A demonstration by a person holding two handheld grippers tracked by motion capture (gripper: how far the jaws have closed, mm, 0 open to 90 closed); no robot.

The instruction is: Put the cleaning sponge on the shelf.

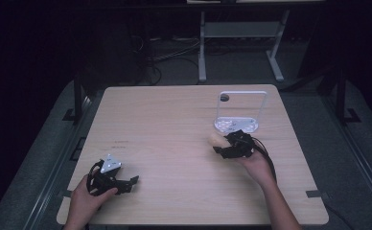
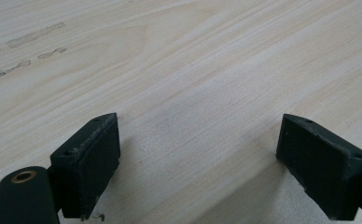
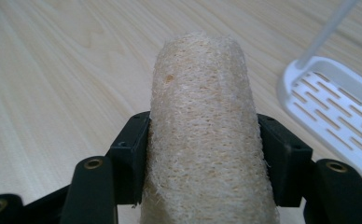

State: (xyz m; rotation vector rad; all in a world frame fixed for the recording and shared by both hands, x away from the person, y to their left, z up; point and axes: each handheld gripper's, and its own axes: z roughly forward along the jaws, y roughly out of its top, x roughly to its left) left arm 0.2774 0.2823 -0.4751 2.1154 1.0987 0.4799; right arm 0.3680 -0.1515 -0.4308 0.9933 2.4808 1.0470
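A beige fibrous loofah sponge stands lengthwise between the black jaws of my right gripper, which is shut on it. From above, that gripper hovers over the table's right half with the pale loofah sticking out toward the left. Just beyond it stands a white slotted rack with a tall wire frame; its base lies close on the right in the right gripper view. My left gripper rests near the table's front left, and its jaws stand wide open over bare wood.
The light wooden table has faint dark marks left of centre. Behind the table, a white desk frame and cables lie on the dark floor.
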